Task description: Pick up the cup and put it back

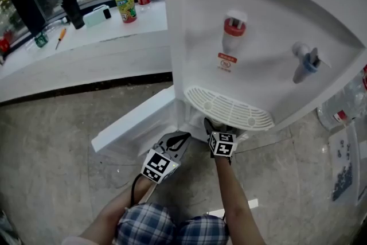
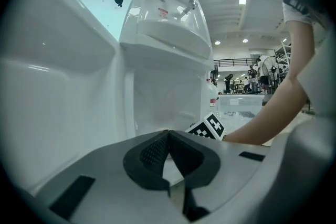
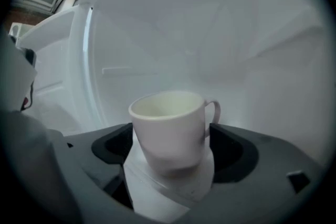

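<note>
Head view: the water dispenser (image 1: 258, 37) stands with its lower door (image 1: 137, 123) swung open. Both tools reach into the compartment just below the dispenser's drip tray (image 1: 229, 107). The left tool (image 1: 176, 139) is at the compartment's mouth and the right tool (image 1: 210, 124) is deeper inside. The cup is hidden from this view.

Left gripper view: the left tool's jaws are clenched together with nothing between them. It idles low beside the dispenser's front.

Right gripper view: the cup (image 3: 170, 128) sits inside the dispenser's lower compartment, upright or nearly so, between the right tool's widely spread jaws. Both pads appear to lie against its sides, so I judge it grasped. Its handle (image 3: 214, 113) points to the far right, clear of the pads.

The cup looks like a plain white glazed mug: stiff, moderately light since it seems empty, but smooth, slippery and breakable. The body narrows toward the base, so a hold low down could let it slide. The better hold is across the broad middle of the wall, as it is now, with the handle left free. It should be set down gently on the compartment floor.
</note>
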Demonstrator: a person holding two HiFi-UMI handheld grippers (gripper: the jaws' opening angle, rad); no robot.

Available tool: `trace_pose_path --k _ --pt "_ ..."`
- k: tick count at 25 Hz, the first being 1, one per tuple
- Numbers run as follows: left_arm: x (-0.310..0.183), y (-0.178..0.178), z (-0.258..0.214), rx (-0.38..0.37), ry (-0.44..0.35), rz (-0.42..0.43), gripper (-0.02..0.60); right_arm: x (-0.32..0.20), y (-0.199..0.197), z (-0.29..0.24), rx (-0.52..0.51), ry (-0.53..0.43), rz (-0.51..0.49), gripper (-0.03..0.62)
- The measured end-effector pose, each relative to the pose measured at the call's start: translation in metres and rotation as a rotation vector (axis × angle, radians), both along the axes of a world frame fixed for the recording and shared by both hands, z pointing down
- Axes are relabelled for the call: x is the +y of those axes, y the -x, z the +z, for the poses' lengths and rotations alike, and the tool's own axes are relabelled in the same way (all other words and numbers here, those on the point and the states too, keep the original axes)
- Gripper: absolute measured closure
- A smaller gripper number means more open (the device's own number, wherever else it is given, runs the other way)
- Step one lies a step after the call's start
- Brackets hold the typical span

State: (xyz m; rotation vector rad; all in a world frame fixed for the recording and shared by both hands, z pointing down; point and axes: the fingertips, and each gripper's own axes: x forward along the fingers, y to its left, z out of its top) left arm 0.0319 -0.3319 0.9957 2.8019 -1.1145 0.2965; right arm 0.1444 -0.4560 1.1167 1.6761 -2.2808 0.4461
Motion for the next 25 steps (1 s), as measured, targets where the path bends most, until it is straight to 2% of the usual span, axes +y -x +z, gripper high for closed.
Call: trace_pose_path --k 1,4,10,15,19,25 --pt "0.0 0.0 0.001 0.0 0.001 0.001 0.557 0.001 -0.001 0.0 -0.021 0.002 0.013 0.124" --pt "0.001 0.0 0.001 0.004 0.004 -0.001 0.557 0.007 -0.005 -0.006 -0.055 -0.006 0.039 0.089" --pt "0.0 0.002 -0.002 0.008 -0.002 -0.013 0.557 0.022 0.001 -0.026 -0.08 -0.041 0.017 0.083" --pt "0.0 0.004 -0.005 0.007 -0.008 -0.018 0.557 0.054 0.01 -0.053 -0.083 -0.09 -0.028 0.086" --pt "0.002 0.009 -0.018 0.001 0.011 -0.031 0.557 0.093 0.006 -0.089 -0.092 -0.127 -0.044 0.142" --pt "0.036 0.01 -0.094 -0.021 0.045 0.001 0.557 0.171 -0.019 -0.165 -0.084 -0.083 -0.018 0.292"
